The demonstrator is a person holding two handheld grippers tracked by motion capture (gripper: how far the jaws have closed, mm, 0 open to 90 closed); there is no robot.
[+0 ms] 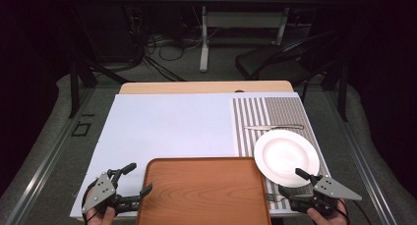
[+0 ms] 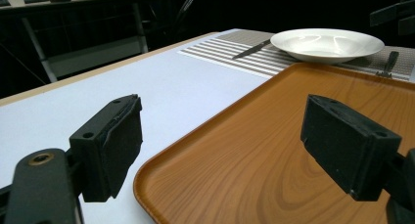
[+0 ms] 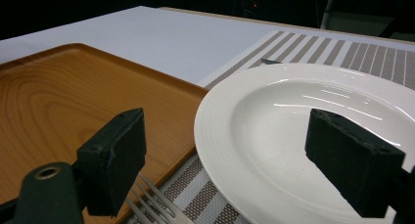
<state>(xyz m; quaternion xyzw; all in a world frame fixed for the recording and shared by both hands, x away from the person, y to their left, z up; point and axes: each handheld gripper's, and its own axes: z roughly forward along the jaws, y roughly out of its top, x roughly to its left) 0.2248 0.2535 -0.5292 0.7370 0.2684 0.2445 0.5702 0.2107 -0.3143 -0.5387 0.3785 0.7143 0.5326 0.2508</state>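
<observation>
Fork (image 1: 272, 197) tines show just under the near rim of the white plate (image 1: 286, 157), lying flat on the striped placemat (image 1: 268, 118) with its long axis across the table and tines toward the wooden tray (image 1: 204, 193); its handle runs under the right gripper (image 1: 291, 182). That gripper hangs low at the plate's near edge, jaws wide apart and empty, straddling the plate's rim and the tines. Left gripper (image 1: 138, 178) sits at the tray's near-left corner, jaws likewise spread, holding nothing.
</observation>
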